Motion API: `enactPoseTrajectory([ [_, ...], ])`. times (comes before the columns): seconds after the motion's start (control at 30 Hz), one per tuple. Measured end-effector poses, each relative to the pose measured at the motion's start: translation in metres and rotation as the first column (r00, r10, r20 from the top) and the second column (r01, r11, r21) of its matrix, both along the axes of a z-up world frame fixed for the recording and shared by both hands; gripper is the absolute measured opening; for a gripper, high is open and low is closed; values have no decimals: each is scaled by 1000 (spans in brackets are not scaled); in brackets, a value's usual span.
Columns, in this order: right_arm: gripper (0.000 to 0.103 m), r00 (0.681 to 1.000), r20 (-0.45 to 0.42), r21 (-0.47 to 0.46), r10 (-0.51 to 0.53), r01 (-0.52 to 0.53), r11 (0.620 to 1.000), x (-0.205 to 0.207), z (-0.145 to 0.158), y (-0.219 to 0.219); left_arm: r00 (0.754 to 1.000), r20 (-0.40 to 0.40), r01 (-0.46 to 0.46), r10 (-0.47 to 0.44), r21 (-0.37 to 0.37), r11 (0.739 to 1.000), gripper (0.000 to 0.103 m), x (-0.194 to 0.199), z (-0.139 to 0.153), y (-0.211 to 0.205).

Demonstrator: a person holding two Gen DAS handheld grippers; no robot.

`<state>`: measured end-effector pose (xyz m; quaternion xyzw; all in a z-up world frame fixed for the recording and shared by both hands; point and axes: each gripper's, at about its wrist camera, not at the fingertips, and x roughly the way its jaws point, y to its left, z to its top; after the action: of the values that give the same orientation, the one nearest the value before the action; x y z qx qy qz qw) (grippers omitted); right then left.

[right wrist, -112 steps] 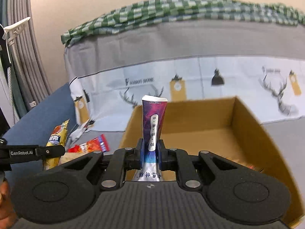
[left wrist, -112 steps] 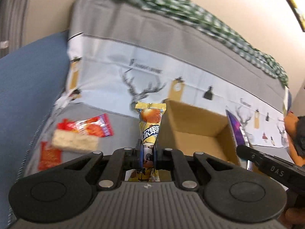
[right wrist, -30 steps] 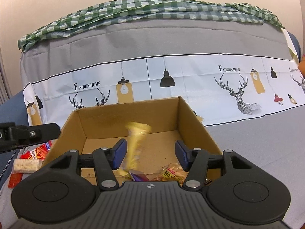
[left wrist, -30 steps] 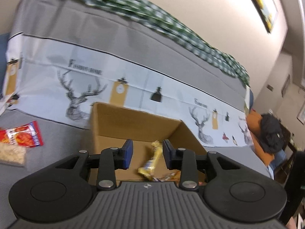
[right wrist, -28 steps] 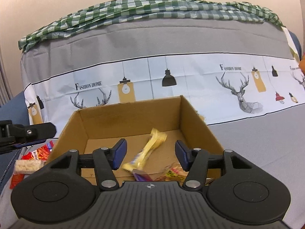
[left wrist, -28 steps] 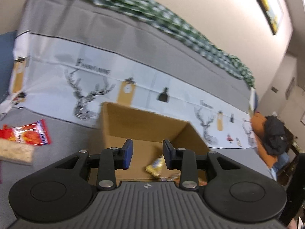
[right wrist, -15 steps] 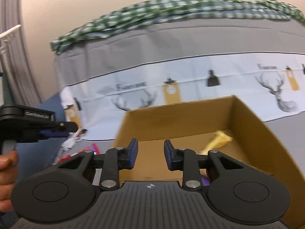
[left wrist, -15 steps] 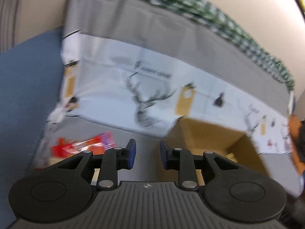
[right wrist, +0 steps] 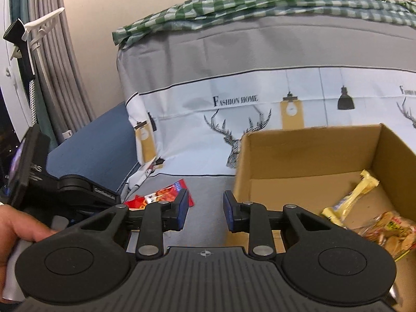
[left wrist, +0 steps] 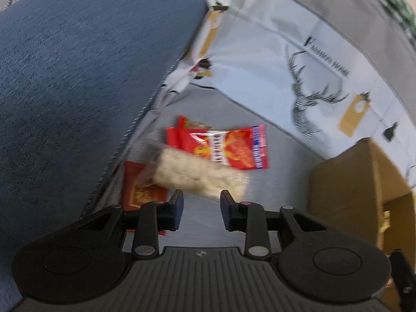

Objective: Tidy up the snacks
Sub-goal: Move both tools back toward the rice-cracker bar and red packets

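Observation:
My left gripper [left wrist: 201, 213] is open and empty, just short of a pale rice-cracker bar [left wrist: 197, 175] in clear wrap. The bar lies across a red snack packet [left wrist: 228, 145] and a dark red packet [left wrist: 141, 191] on the grey sofa cover. My right gripper [right wrist: 205, 209] is open and empty, in front of the left corner of the cardboard box [right wrist: 309, 137]. In the box lie a yellow snack bar [right wrist: 351, 197] and a bag of crackers [right wrist: 387, 230]. The red packet [right wrist: 166, 195] also shows in the right wrist view, with the left gripper's body [right wrist: 78, 189] over it.
A blue sofa cushion [left wrist: 78, 65] rises at the left. The deer-print cover [right wrist: 260, 119] hangs on the backrest, with a green checked cloth [right wrist: 234, 7] on top. The box's side [left wrist: 345, 182] stands at the right of the left wrist view. Grey curtains [right wrist: 54, 59] hang far left.
Both grippers let go of their snacks over the box; the yellow bar now lies inside. Both swung left; the left gripper dropped toward the loose packets.

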<state>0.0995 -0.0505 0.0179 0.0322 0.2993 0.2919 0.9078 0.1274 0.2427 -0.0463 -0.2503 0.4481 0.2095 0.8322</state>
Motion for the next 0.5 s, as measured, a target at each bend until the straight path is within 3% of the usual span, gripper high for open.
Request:
enactPoseTrajectory([
  [0.1,31,1000,-11,-4,7,-7,1000,0,-2,7,998,-69,-4,8,67,998,60,3,-12,-4],
  [0.17,33,1000,-19,-2,18,-18,1000,0,-2,12,993,-115,-7,22,122,992,65,4,-21,-8],
  [0.3,37,999,-22,-19,27,-28,999,-1,-3,21,988,-145,-27,54,184,983,66,4,-32,-7],
  [0.5,37,998,-26,-42,55,-56,998,-4,-5,30,987,-148,-27,57,198,980,71,7,-40,-5],
])
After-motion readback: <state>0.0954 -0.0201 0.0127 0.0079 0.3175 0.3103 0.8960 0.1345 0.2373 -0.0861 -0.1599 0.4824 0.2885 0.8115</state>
